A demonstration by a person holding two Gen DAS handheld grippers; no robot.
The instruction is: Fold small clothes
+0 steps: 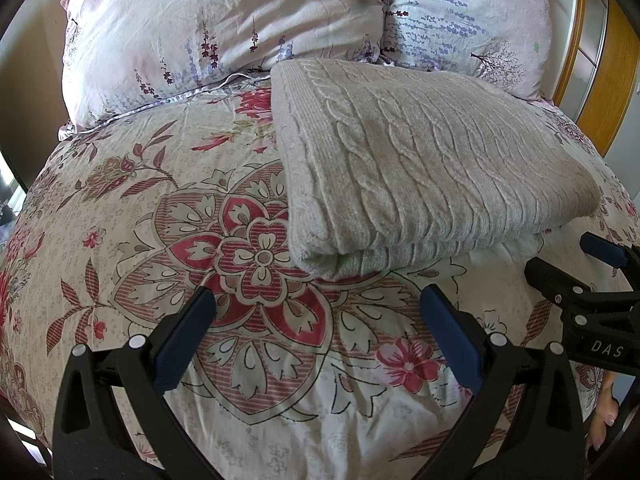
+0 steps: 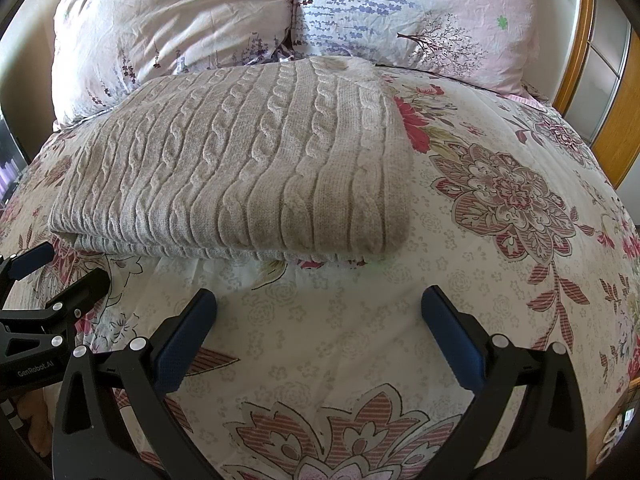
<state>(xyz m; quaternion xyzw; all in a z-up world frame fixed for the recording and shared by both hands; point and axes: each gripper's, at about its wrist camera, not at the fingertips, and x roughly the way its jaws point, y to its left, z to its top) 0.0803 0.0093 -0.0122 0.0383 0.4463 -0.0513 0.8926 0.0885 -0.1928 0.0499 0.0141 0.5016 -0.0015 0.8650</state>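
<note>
Knit (image 1: 420,160) folded into a thick rectangle, lying flat on the quilt (image 1: 260,360), far edge just touching the pillows (image 1: 224,28). Fold runs along the 9 o'clock side in the left view; layered open edges face 6 o'clock, toward both grippers. Left gripper (image 1: 318,308) held off the near corner, fingers spread wide, gripping nothing. Right gripper (image 2: 319,306) likewise spread and empty, short of the near edge, closer to the knit's 3 o'clock corner. Judged stage: fold largely complete, or one further fold pending. Recommended: pinch all layers at each near corner together, lift evenly, carry toward 12 o'clock, lay down without dragging; bulky knit likely to slip if only the top layer is caught. Room: open quilt at 3 o'clock and 6 o'clock; pillows block 12 o'clock; wooden frame (image 2: 576,40) at 2 o'clock, well apart.
</note>
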